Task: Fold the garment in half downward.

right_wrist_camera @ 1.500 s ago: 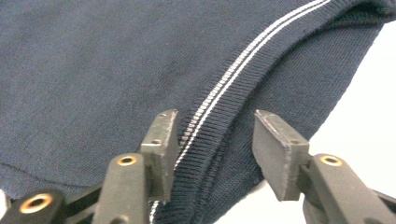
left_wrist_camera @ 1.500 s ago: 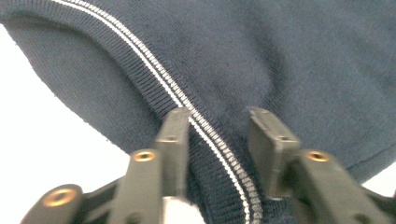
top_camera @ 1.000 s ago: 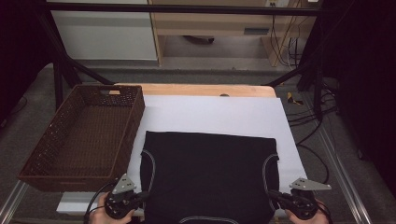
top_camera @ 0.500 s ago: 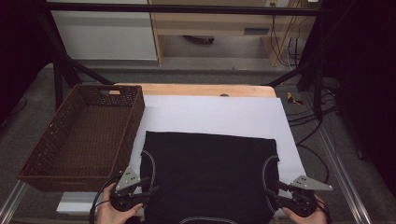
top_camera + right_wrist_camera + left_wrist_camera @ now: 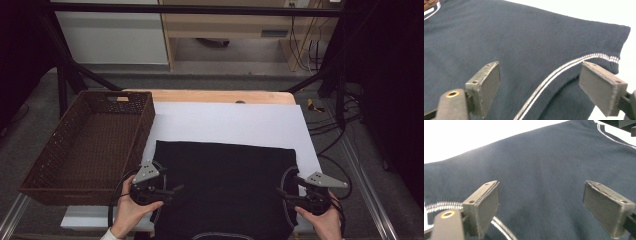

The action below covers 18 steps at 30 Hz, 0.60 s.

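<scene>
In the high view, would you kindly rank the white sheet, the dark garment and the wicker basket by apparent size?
1. White sheet, partly covered.
2. Dark garment and wicker basket: look alike, so left unranked.

A dark garment [image 5: 225,190] lies flat on the white sheet [image 5: 225,122]. The left gripper [image 5: 172,191] and right gripper [image 5: 280,194] — jaws just opening, nothing pinched — hover at its side edges, beside a brown wicker basket [image 5: 75,187].

Empty wicker basket [image 5: 90,145] beside white sheet [image 5: 230,125]
</scene>
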Each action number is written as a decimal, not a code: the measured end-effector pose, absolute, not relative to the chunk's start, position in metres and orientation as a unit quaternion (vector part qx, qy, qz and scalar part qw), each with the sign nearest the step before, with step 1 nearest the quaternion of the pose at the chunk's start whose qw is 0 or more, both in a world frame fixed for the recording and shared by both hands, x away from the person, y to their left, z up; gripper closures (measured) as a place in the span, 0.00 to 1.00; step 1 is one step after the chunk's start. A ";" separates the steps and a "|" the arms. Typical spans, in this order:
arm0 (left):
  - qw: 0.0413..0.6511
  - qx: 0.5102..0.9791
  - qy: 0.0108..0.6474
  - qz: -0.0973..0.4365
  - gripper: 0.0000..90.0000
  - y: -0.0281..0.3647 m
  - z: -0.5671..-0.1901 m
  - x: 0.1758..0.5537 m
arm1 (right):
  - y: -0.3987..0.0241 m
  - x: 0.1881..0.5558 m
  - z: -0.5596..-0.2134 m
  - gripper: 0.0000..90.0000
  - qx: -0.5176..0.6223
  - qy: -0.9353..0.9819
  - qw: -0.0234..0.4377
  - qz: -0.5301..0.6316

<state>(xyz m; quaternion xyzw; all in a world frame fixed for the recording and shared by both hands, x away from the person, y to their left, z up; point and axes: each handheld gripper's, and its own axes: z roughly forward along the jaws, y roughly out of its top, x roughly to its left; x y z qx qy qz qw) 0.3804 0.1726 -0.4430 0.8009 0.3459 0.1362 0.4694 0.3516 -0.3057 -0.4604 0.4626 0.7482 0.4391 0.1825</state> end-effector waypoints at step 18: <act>0.452 0.806 0.353 0.148 0.01 0.150 -0.437 0.430 | -0.304 0.376 -0.457 0.09 0.473 0.741 0.188 0.438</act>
